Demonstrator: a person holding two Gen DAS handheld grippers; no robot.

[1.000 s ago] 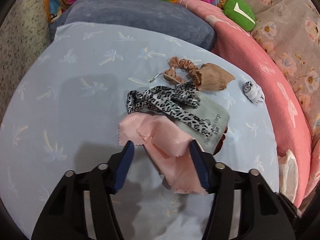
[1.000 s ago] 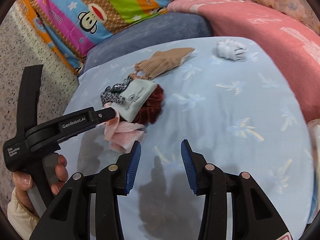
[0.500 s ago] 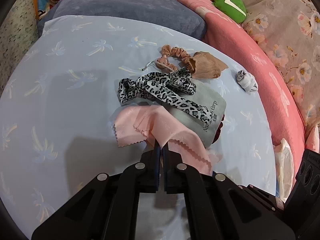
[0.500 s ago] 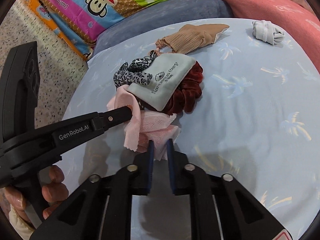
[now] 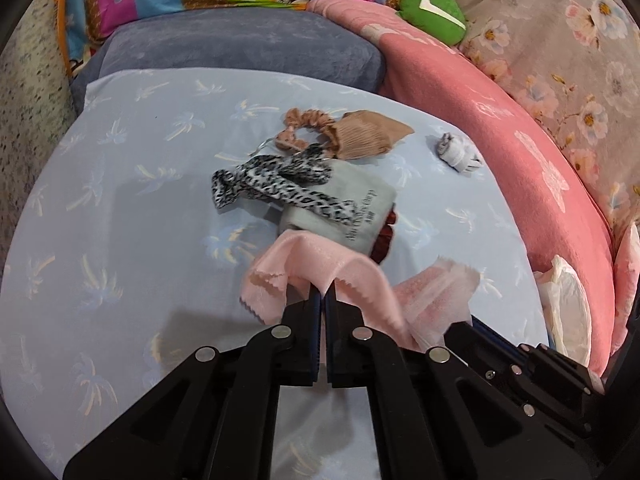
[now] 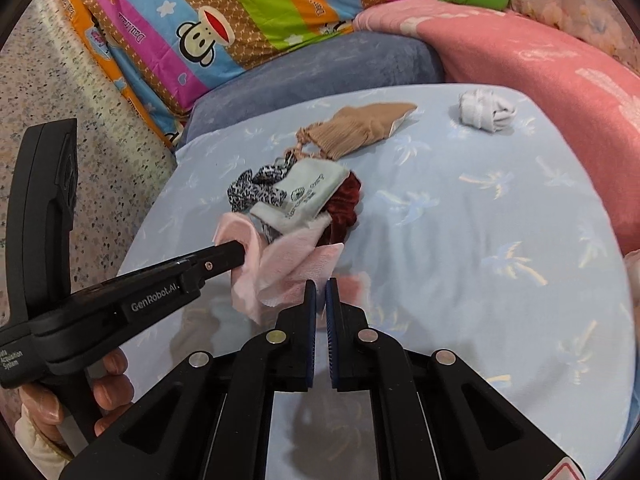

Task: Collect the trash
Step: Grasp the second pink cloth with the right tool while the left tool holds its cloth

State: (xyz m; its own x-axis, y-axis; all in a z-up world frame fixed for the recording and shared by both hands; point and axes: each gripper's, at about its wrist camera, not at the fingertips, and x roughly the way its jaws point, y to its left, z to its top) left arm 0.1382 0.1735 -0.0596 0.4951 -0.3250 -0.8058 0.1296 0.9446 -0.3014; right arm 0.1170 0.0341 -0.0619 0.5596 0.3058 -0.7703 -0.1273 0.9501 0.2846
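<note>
Left wrist view: left gripper point(image 5: 322, 300) pinches the pink cloth point(image 5: 316, 264), right gripper point(image 6: 321, 286) its tissue-like end point(image 6: 304, 276) (both clamped). Remaining pile point(image 5: 320, 196) lies toward twelve o'clock, nearer the left.

Light-blue palm-print sheet point(image 5: 120, 184) near; grey-blue cushion point(image 5: 240, 52) and striped cartoon pillow point(image 6: 248, 12) far; pink blanket point(image 5: 532, 168) right; speckled floor point(image 6: 80, 92) left.

A pale-blue bed sheet point(image 5: 120, 208) bore faint palm prints; on it lay a leopard-spotted black-and-white fabric strip point(image 5: 276, 188), a tan pleated cloth point(image 5: 368, 138) and a pink scalloped-edge cloth point(image 5: 320, 268).
</note>
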